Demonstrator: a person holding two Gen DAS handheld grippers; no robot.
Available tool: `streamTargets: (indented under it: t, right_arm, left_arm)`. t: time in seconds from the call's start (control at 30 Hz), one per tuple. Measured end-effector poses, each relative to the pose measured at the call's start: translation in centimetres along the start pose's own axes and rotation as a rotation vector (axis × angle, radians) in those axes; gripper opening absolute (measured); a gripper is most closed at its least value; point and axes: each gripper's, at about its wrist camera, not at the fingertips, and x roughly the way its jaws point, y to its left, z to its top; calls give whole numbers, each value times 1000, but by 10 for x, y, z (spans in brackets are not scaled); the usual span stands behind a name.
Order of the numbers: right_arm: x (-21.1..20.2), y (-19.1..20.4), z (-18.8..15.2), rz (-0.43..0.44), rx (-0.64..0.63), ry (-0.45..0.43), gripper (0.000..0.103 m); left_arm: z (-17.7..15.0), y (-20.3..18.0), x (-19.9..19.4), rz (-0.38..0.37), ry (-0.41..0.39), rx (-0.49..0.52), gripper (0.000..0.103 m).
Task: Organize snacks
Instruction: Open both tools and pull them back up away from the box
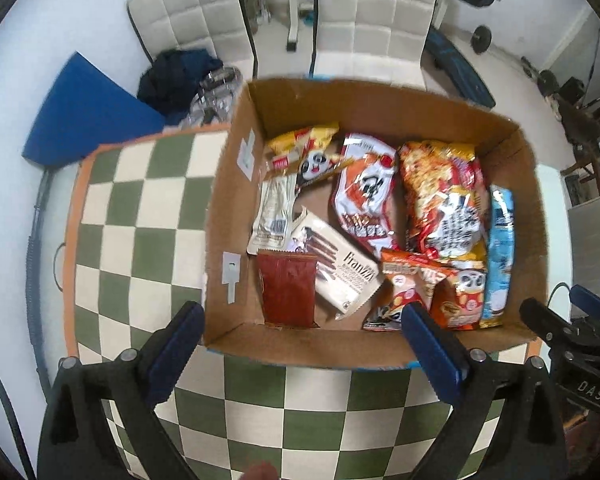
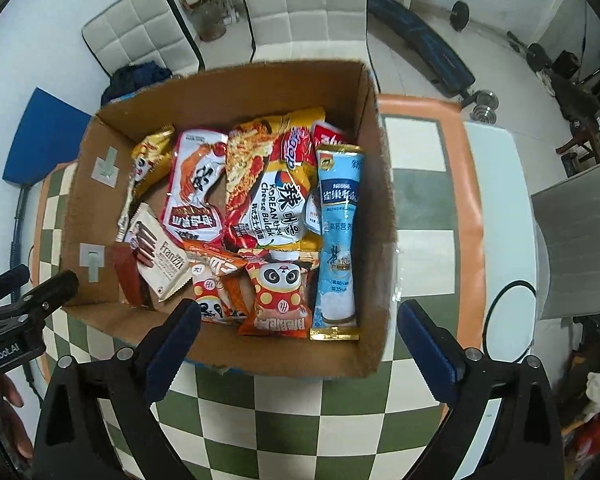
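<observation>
An open cardboard box (image 1: pixel 236 216) (image 2: pixel 376 208) stands on the checkered table and holds several snack packs. Among them are a white Franzzi wafer pack (image 1: pixel 340 268) (image 2: pixel 160 256), a dark red pack (image 1: pixel 288 288), an orange noodle bag (image 1: pixel 444 196) (image 2: pixel 272 184), a light blue Nestle pack (image 1: pixel 500 248) (image 2: pixel 338 232) and a panda pack (image 2: pixel 280 292). My left gripper (image 1: pixel 300 320) is open and empty above the box's near wall. My right gripper (image 2: pixel 300 320) is open and empty above the box's near right part. The right gripper also shows at the left wrist view's right edge (image 1: pixel 556 328).
The green and cream checkered cloth (image 1: pixel 140 216) (image 2: pixel 416 412) with an orange border covers the table. White padded chairs (image 1: pixel 376 12) (image 2: pixel 300 4), a blue mat (image 1: pixel 84 112), dark clothing (image 1: pixel 176 76) and gym weights (image 2: pixel 480 104) lie beyond the table.
</observation>
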Motion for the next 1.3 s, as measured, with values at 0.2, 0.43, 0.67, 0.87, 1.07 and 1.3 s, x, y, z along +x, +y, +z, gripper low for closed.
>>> streamTargets:
  t: [0.2, 0.43, 0.67, 0.87, 1.07, 1.3]
  right_arm:
    - [-50, 0, -28, -3, -1, -118, 101]
    - [-115, -1, -76, 16, -17, -237, 101]
    - [-177, 7, -128, 46, -38, -342, 101]
    - [-225, 12, -164, 56, -50, -419, 101]
    - [-266, 16, -196, 62, -63, -479, 101]
    - [-285, 21, -216, 53, -80, -501, 102]
  left_arm:
    - [-28, -3, -49, -30, -110, -20, 101]
    - [-71, -7, -112, -44, -239, -20, 101]
    - [-116, -9, -167, -38, -336, -11, 101]
    - [-146, -7, -201, -70, -364, -15, 101]
    - [-168, -2, -227, -84, -393, -27, 101]
    - [-181, 4, -246, -91, -426, -35, 101]
